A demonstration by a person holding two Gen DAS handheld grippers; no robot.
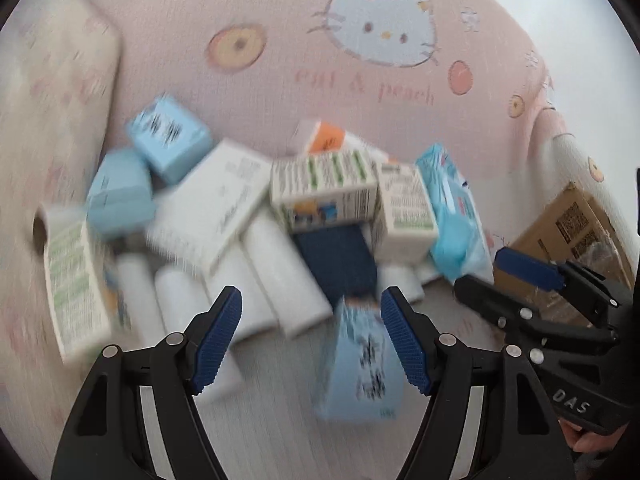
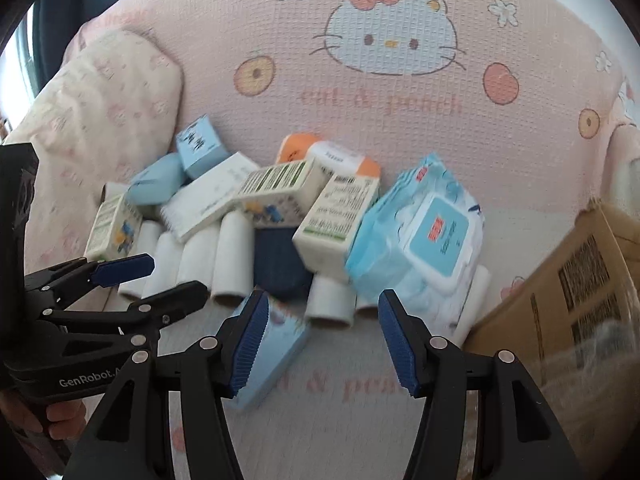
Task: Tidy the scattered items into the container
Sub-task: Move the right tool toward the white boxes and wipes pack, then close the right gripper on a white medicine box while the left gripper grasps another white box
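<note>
A heap of small boxes, white rolls (image 1: 276,276) and a blue wipes pack (image 2: 424,240) lies on a pink cat-print sofa. My left gripper (image 1: 312,340) is open just short of the heap, and a light blue box (image 1: 364,368) lies by its right finger. My right gripper (image 2: 320,340) is open over the seat in front of the wipes pack; the same blue box (image 2: 272,352) lies by its left finger. The brown cardboard container (image 2: 568,300) stands at the right. Each gripper shows in the other's view: the right one (image 1: 508,280) and the left one (image 2: 160,280) are both open.
A cream patterned cushion (image 2: 100,120) leans at the left end of the sofa. The sofa back (image 2: 360,92) rises right behind the heap. A dark blue item (image 2: 280,264) lies among the rolls. Orange-topped white boxes (image 2: 320,156) sit at the back of the heap.
</note>
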